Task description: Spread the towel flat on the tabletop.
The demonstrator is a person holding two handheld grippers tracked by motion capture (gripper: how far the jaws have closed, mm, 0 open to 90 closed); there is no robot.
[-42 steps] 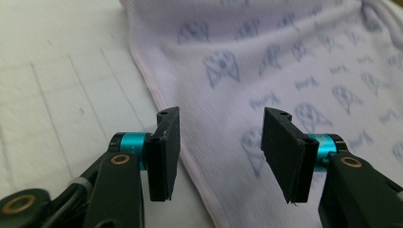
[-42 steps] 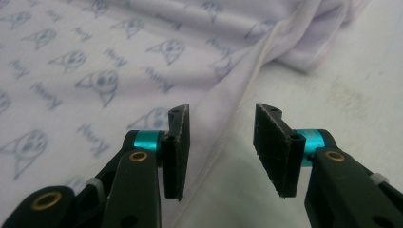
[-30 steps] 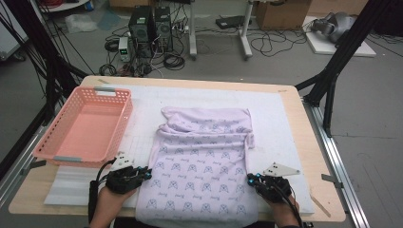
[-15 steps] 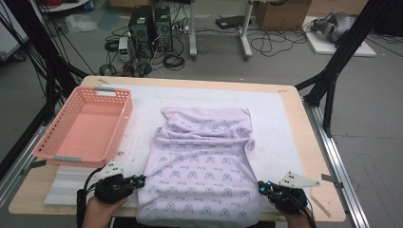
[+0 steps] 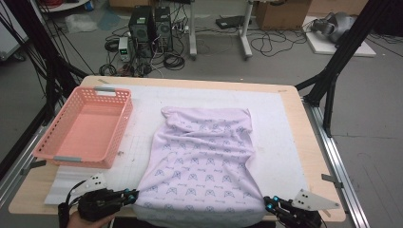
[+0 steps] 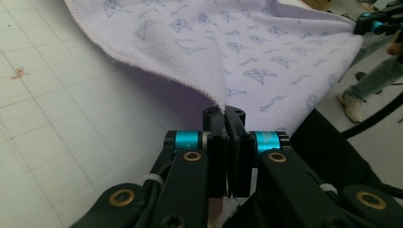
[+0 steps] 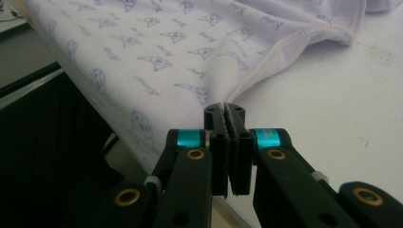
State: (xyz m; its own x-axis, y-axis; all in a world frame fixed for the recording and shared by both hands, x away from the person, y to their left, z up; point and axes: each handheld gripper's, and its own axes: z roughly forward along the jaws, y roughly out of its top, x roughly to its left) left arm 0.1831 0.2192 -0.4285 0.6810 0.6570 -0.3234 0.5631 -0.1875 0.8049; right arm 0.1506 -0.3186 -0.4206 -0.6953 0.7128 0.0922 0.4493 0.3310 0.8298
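Covering wooden table (image 5: 304, 118): white mat (image 5: 280, 142); cables (image 5: 266, 45) on floor.

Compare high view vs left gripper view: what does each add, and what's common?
High view only: the pink basket on the table's left side, clear of the lavender cloth, and the cloth's far edge, rumpled and lying on the white mat.

Left gripper view only: the left gripper up close, jaws shut on the cloth's corner at the stitched hem, and a person's leg and shoe beyond the table edge.

Both: the patterned cloth pulled taut between its near corners, with the right gripper at the opposite corner.
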